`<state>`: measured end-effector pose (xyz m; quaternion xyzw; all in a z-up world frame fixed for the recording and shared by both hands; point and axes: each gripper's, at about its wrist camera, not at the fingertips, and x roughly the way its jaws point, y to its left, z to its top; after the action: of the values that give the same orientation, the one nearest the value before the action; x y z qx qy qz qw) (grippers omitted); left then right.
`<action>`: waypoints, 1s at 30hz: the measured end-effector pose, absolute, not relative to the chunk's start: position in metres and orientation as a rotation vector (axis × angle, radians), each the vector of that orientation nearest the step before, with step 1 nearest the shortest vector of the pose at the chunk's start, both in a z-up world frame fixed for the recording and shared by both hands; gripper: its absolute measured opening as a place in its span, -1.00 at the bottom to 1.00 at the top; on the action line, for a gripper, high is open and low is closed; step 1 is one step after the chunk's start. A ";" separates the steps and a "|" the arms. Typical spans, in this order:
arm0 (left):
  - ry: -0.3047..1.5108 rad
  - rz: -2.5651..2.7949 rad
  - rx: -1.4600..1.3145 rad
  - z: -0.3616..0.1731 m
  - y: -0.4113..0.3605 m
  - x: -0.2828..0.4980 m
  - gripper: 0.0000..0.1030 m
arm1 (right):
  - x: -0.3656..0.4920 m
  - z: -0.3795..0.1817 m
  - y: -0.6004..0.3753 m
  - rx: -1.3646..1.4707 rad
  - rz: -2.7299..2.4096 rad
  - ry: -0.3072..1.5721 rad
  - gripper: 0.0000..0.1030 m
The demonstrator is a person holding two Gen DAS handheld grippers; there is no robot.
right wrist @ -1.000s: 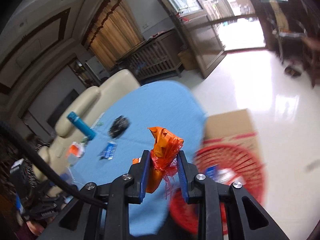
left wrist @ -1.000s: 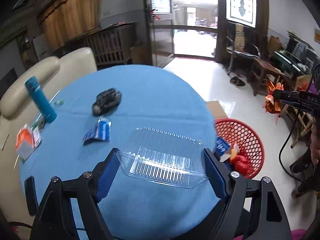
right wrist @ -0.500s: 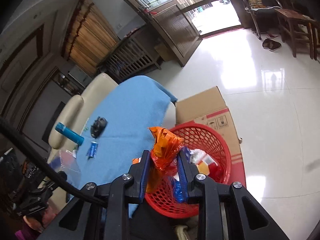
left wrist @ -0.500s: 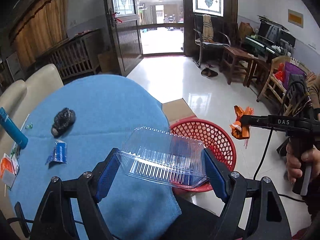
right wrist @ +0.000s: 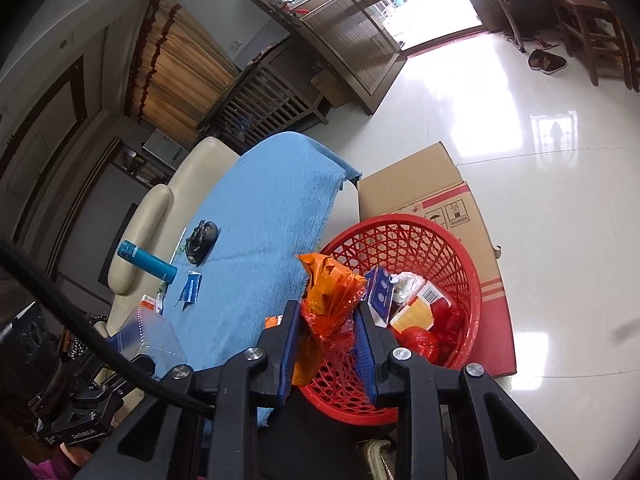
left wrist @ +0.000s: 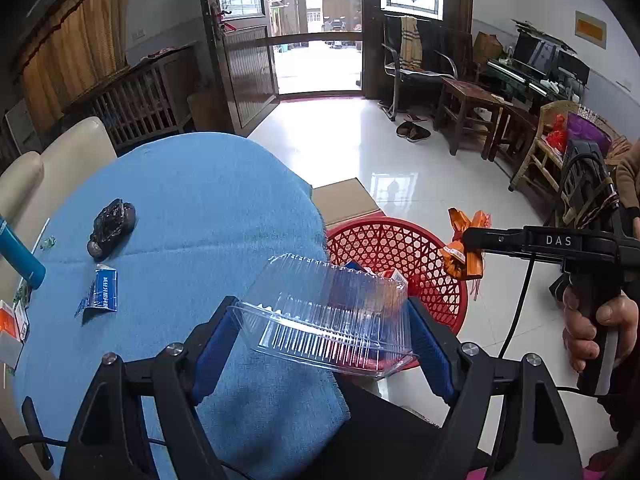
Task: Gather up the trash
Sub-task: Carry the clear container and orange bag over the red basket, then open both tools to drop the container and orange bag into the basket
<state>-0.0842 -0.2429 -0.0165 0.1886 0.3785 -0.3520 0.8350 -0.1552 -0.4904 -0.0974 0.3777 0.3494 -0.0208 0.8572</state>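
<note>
Red basket, orange wrapper between claw

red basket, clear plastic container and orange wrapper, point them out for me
red basket (right wrist: 404, 222), right wrist view, on its far rim
clear plastic container (left wrist: 328, 312), left wrist view, on its ribbed wall
orange wrapper (right wrist: 332, 296), right wrist view, on its crumpled middle

Crumpled orange wrapper and clear ribbed plastic box – both held above the red mesh basket.
</note>
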 end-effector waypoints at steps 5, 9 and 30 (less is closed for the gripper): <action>0.798 -0.742 0.404 -0.016 -0.246 -0.085 0.60 | -0.155 -0.097 -0.488 0.798 -0.032 0.726 -0.44; 0.794 -0.753 0.417 -0.017 -0.250 -0.088 0.60 | -0.156 -0.097 -0.490 0.804 -0.029 0.721 -0.44; 0.819 -0.901 0.418 -0.017 -0.293 -0.070 0.60 | -0.169 -0.107 -0.521 0.906 -0.058 0.679 -0.42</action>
<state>-0.0696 -0.2931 -0.0169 0.1947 0.3817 -0.4202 0.7999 -0.1692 -0.5207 -0.1067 0.4290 0.3216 -0.0275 0.8436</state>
